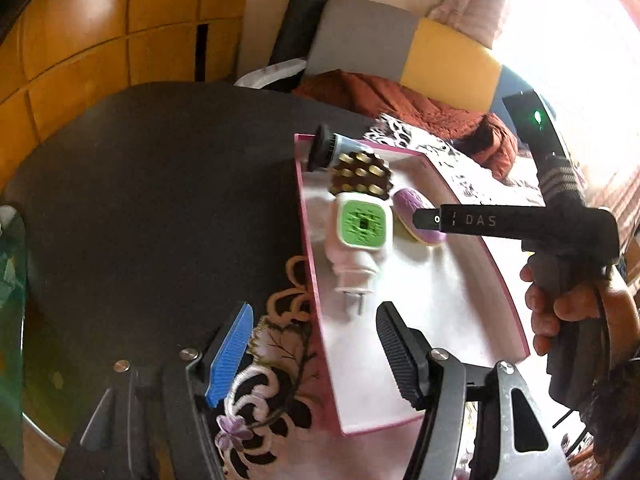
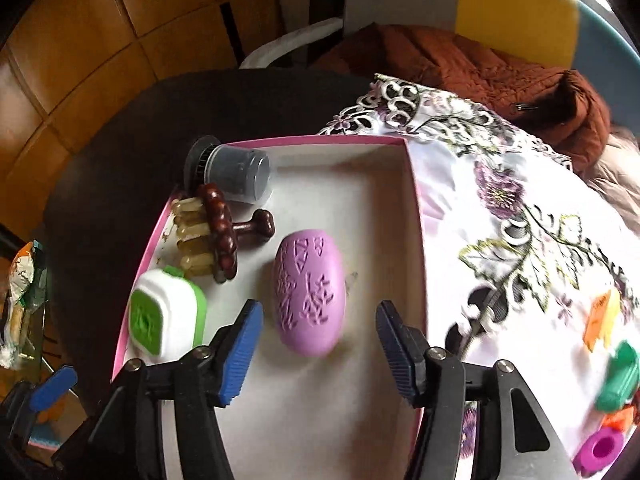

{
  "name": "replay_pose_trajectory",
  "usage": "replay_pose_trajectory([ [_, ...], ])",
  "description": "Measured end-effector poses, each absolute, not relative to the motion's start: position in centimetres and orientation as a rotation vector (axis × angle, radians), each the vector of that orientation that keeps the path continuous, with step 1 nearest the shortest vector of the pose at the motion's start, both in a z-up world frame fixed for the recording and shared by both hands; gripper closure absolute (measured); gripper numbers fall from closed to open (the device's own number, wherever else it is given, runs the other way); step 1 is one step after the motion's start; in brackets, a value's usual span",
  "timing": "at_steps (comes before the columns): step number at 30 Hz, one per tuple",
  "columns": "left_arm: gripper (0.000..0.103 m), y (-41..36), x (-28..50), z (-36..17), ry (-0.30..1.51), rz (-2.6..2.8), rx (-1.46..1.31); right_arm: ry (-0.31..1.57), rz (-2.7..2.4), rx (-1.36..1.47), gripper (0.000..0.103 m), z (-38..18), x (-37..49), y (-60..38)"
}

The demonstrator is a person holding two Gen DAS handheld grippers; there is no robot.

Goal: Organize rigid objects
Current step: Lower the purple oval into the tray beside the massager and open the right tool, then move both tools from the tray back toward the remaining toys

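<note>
Both sets of jaws stand wide apart and hold nothing. Seen from the right wrist, the right gripper (image 2: 318, 350) hangs over the pink-rimmed box (image 2: 414, 216), its fingers either side of the purple oval case (image 2: 309, 292), which lies flat on the white floor of the box, clear of both pads. Left of the case, along the box's left wall, sit a white-and-green plug-in device (image 2: 168, 316), a dark wooden massager with amber knobs (image 2: 216, 232) and, at the far corner, a grey cylinder with a black cap (image 2: 236, 180) lying on its side.

The left gripper (image 1: 316, 354) straddles the box's near left wall, one finger over the embroidered cloth (image 1: 272, 360) on the dark desk (image 1: 160, 184), the other over the box floor. Small bright plastic pieces (image 2: 616, 376) lie on the cloth to the right of the box.
</note>
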State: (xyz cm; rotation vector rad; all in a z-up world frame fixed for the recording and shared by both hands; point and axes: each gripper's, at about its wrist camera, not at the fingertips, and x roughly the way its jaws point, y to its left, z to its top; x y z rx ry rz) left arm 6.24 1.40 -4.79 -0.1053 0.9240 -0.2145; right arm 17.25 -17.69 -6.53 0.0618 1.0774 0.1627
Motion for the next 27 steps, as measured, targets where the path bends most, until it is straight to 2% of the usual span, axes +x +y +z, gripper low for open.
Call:
replay_pose_trajectory([
  [9, 0.039, 0.0, 4.1, -3.3, 0.894, -0.229, -0.055, 1.008, 0.129, 0.031, 0.035, -4.6, 13.1, -18.2],
  [13, 0.038, -0.4, 3.4, -2.8, 0.880, -0.234, -0.036, 0.956, 0.109, -0.006, 0.023, -3.9, 11.1, -18.5],
  [27, 0.038, -2.9, 1.6, -2.4, 0.880, -0.256, 0.040, 0.854, 0.026, -0.089, 0.011, -2.2, 5.3, -23.0],
])
